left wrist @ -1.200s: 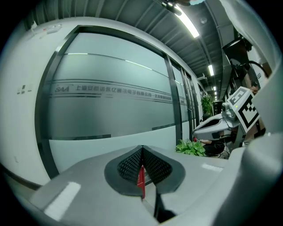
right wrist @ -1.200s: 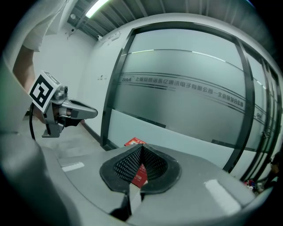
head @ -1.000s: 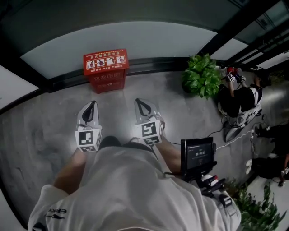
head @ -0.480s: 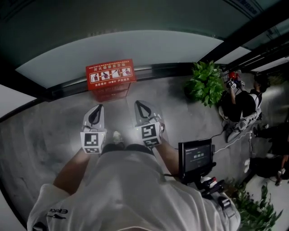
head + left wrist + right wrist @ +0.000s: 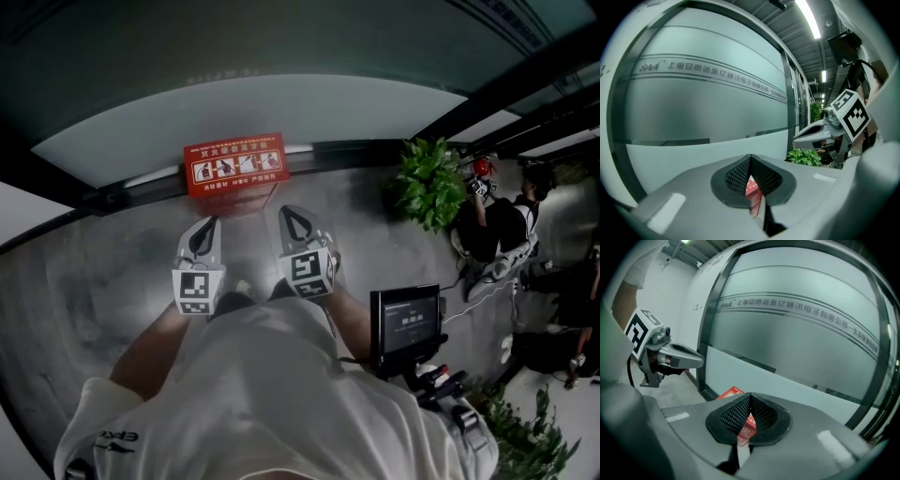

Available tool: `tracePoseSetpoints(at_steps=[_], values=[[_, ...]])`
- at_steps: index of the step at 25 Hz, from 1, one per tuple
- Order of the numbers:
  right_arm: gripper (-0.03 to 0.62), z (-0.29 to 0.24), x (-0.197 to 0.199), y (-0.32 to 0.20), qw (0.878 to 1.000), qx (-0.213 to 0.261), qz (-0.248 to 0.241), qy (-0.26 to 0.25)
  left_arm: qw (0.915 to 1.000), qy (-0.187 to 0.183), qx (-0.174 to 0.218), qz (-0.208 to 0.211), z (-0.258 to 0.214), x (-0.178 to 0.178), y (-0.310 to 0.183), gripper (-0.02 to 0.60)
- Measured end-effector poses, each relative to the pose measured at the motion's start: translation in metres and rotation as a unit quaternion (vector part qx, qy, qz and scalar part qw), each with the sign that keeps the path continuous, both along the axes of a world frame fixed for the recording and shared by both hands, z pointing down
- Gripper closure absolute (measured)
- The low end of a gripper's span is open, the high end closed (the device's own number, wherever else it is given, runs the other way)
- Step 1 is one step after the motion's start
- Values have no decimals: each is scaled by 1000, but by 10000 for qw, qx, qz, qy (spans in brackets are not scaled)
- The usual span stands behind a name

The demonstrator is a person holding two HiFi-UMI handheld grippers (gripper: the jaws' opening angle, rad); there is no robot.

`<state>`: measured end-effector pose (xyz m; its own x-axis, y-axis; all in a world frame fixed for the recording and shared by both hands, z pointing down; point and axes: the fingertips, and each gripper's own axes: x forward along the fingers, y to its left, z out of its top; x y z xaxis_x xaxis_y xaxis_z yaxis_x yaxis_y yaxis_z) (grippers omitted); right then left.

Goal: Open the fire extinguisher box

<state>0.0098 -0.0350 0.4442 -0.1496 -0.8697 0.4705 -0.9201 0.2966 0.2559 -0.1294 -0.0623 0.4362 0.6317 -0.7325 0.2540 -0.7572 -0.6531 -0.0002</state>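
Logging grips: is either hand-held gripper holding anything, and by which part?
Nothing: the left hand-held gripper and right hand-held gripper are shut and empty.

An office corridor: frosted glass wall (image 5: 253, 103) with company lettering (image 5: 712, 77), potted plant (image 5: 427, 183), polished floor (image 5: 112, 272)

fire extinguisher box (image 5: 236, 162) at the far wall is bright red with white picture panels on top, left gripper (image 5: 207, 223) and right gripper (image 5: 288, 212) pale grey with black-and-white square markers, plant (image 5: 429, 183) far right green, floor (image 5: 112, 272) mottled grey
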Motion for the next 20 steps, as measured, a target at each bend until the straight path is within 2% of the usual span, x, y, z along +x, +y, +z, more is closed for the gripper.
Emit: tracePoseSetpoints(at_steps=[13, 20], values=[[580, 33, 15, -45, 9992, -252, -308, -37, 9990, -198, -250, -298, 28, 14, -44, 580], [580, 63, 44, -80, 9963, -513, -680, -84, 9959, -512, -438, -598, 56, 40, -77, 580]])
